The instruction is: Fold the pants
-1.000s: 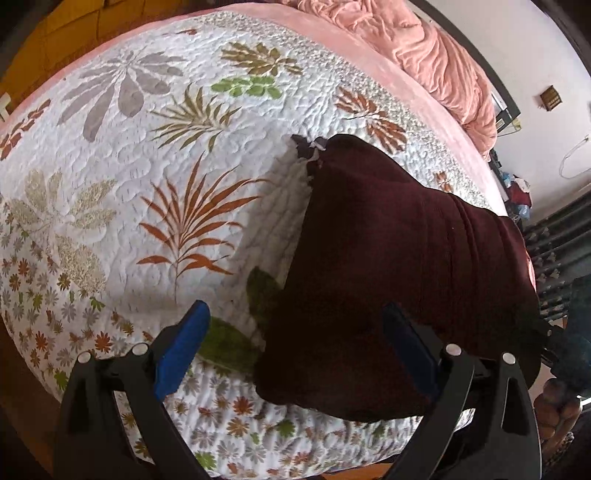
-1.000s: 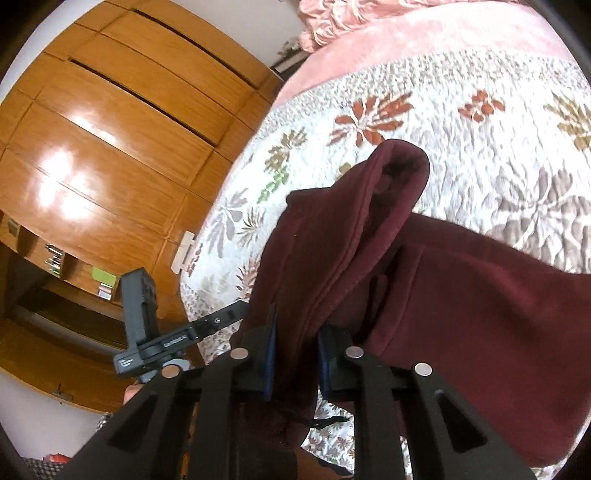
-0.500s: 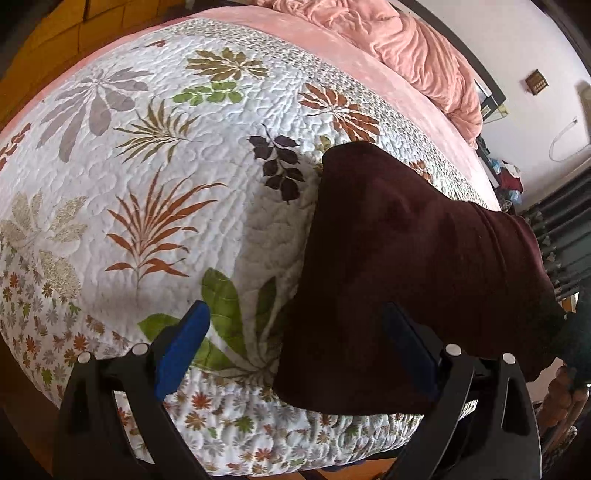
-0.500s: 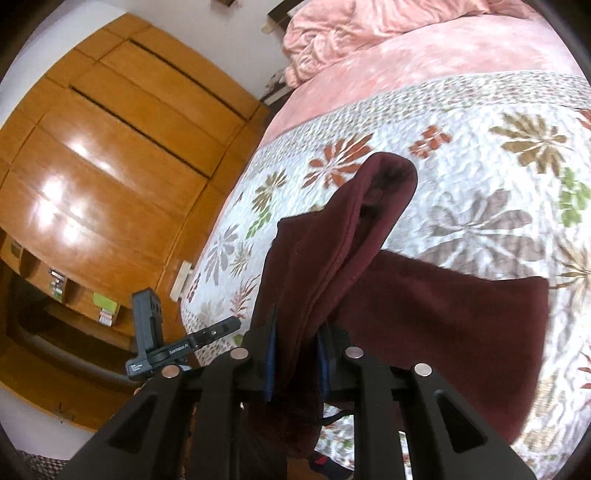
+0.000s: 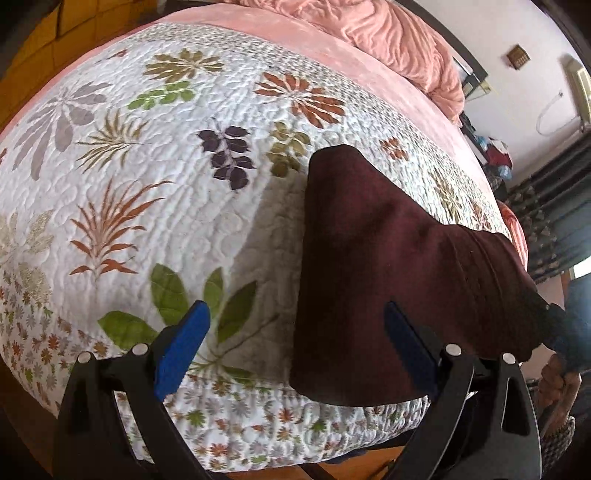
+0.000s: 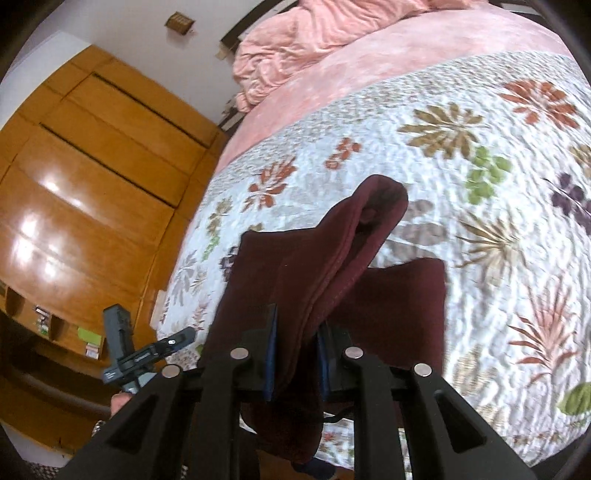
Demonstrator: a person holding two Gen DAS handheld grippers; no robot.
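Note:
Dark maroon pants (image 5: pixel 388 266) lie on the floral quilt near the bed's front edge, one end lifted toward the right. My left gripper (image 5: pixel 295 343) is open and empty; its blue pads straddle the pants' near left edge above the quilt. My right gripper (image 6: pixel 295 347) is shut on a bunched fold of the pants (image 6: pixel 325 266) and holds it up above the bed. The rest of the pants drapes down behind that fold onto the quilt.
The white floral quilt (image 5: pixel 147 166) covers the bed, with a pink sheet and a rumpled pink blanket (image 5: pixel 388 33) at the far end. A wooden wardrobe (image 6: pixel 74 184) stands left of the bed. The left gripper's body shows in the right wrist view (image 6: pixel 133 354).
The right gripper has pulled the held pants back toward the bed's front edge. More quilt now shows beyond the far end. The left gripper stays open.

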